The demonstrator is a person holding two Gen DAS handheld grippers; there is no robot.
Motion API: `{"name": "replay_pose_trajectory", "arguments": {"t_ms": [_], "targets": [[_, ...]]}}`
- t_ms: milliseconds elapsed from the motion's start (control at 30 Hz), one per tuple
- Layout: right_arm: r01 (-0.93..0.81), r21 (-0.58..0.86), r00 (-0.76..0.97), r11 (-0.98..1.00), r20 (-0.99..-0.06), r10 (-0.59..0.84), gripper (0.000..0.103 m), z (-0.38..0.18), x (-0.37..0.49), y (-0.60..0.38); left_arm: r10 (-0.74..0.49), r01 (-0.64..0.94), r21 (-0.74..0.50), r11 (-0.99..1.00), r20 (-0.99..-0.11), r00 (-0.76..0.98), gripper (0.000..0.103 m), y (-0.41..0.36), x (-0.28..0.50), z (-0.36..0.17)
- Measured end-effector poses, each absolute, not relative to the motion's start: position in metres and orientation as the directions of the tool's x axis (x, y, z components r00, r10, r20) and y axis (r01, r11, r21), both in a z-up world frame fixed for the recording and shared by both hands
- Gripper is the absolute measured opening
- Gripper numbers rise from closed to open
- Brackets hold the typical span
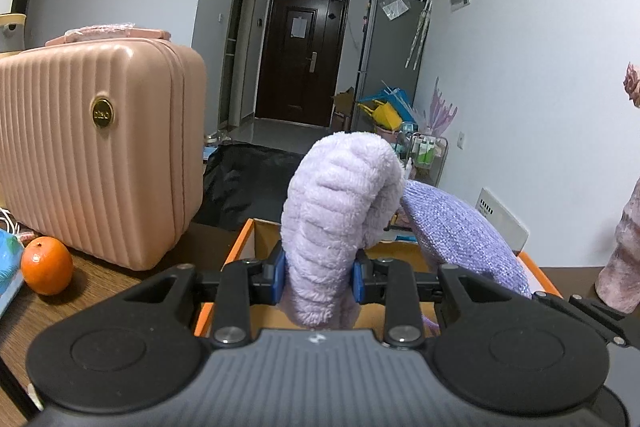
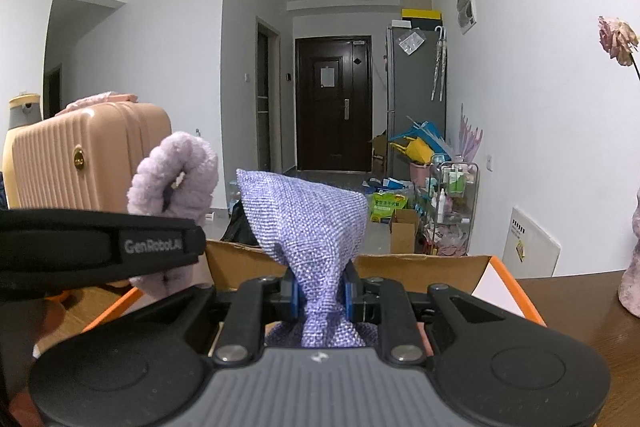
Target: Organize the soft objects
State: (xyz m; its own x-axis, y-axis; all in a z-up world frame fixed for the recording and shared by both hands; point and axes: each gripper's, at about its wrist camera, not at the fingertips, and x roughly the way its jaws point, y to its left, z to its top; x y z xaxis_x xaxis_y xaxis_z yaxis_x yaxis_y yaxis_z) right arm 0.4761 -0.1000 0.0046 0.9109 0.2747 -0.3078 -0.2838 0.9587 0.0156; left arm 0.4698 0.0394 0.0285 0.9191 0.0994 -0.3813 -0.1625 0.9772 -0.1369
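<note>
Our left gripper (image 1: 319, 277) is pinched tight on a fluffy lilac cloth (image 1: 340, 195), which bulges up and curls over above the blue pads (image 1: 280, 277). Our right gripper (image 2: 322, 291) is clamped the same way on a woven purple cloth (image 2: 308, 219), whose free part stands up in a stiff peak. Both bundles hang just over the open orange-edged cardboard box (image 1: 236, 247) that sits on the brown table (image 1: 120, 275), and in the left wrist view the two cloths touch each other, so our hands are close side by side.

The step in hand looks like putting both cloths into the box. To do it well, we should bring each bundle low inside the walls before letting go, since the fluffy one is springy and may unroll over the rim if dropped from high up. We would keep the two grippers a little apart so the cloths do not snag, and set them down side by side, not heaped.

Farther out stand a pink ribbed suitcase (image 1: 92, 155) and an orange (image 1: 47, 265) on the left, and a pale pink vase (image 2: 632, 263) on the right, near enough that our right elbow room matters.
</note>
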Motion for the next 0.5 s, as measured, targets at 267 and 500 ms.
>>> {"name": "replay_pose_trajectory", "arguments": {"t_ms": [267, 500], "targets": [[-0.285, 0.01, 0.906, 0.958, -0.325, 0.273, 0.019, 0.0018, 0.4791, -0.101, 0.098, -0.15, -0.109, 0.983, -0.385, 0.918, 0.031, 0.0365, 0.4715, 0.0237], [-0.281, 0.014, 0.898, 0.959, -0.347, 0.269, 0.032, 0.0049, 0.484, -0.101, 0.093, -0.139, -0.09, 0.986, -0.391, 0.916, 0.045, 0.0353, 0.4734, 0.022]]}}
